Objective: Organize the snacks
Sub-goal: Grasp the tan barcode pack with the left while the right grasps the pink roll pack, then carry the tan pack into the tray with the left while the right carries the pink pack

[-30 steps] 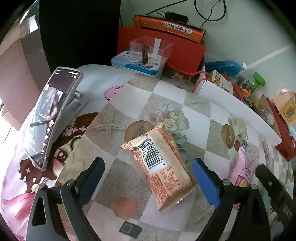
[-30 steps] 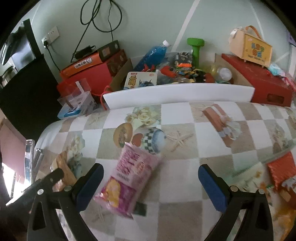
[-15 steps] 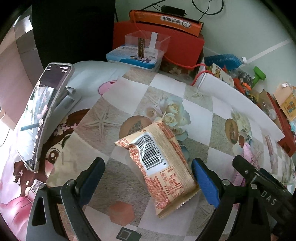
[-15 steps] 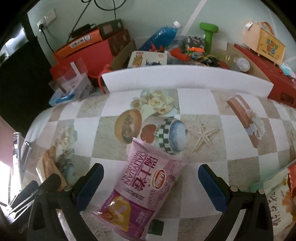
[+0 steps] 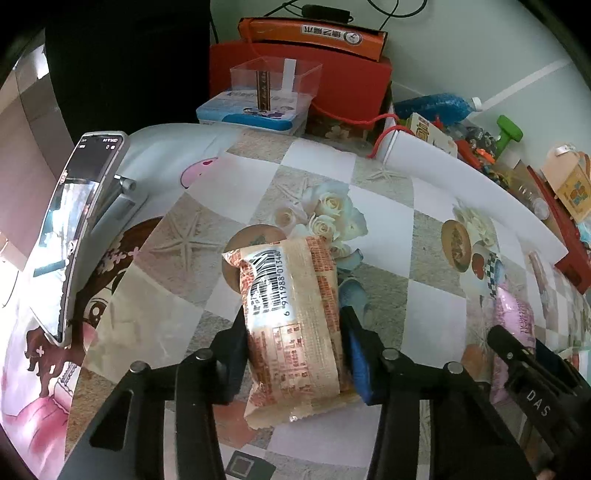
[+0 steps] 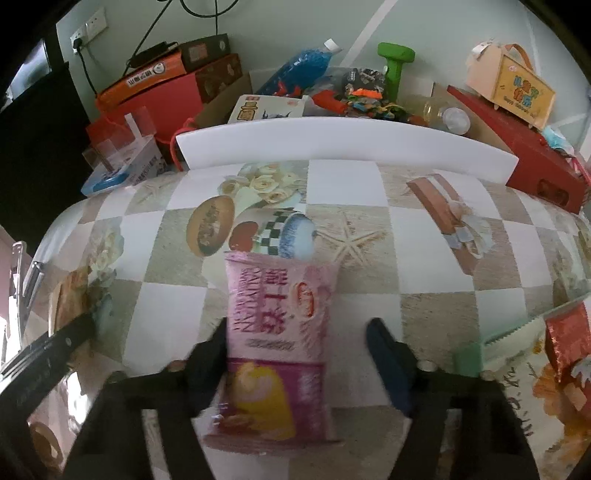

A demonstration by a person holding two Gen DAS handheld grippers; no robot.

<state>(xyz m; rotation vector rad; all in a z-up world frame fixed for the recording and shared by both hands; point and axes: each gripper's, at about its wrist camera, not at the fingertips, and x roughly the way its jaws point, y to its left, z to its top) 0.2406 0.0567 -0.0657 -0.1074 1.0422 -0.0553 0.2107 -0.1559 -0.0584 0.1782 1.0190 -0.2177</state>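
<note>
Closing on an orange-and-tan snack packet (image 5: pixel 291 325), the left gripper (image 5: pixel 295 354) has both pads pressed against the packet's long sides, the blue pad (image 5: pixel 360 363) on the right and the dark one on the left; the wrapper bulges between them. The packet lies barcode side up on the checked tablecloth (image 5: pixel 384 243), its far end over a printed round motif beside printed roses.

The right gripper (image 6: pixel 299 360) is also closing, around a pink snack bag (image 6: pixel 277 332). Its left finger (image 6: pixel 207 360) touches the bag's edge, while the blue right finger (image 6: pixel 388 363) is apart from it, a strip of cloth showing between; this part of the picture is blurred. The bag lies lengthwise between the fingers, its top end pointing at a printed checked cup.

In the left wrist view the pink bag shows at the right edge, with the right gripper's black body just beside it. A phone (image 5: pixel 74 236) leans on a stand at the left of the table. A white board (image 6: pixel 343 144) stands along the table's far edge. Behind it are red boxes (image 5: pixel 332 81), an orange carton (image 5: pixel 314 33), a clear plastic box (image 5: pixel 273 88), a blue bottle (image 6: pixel 299 66) and a green dumbbell (image 6: pixel 395 62). More snack wrappers (image 6: pixel 554 354) lie at the right in the right wrist view.
</note>
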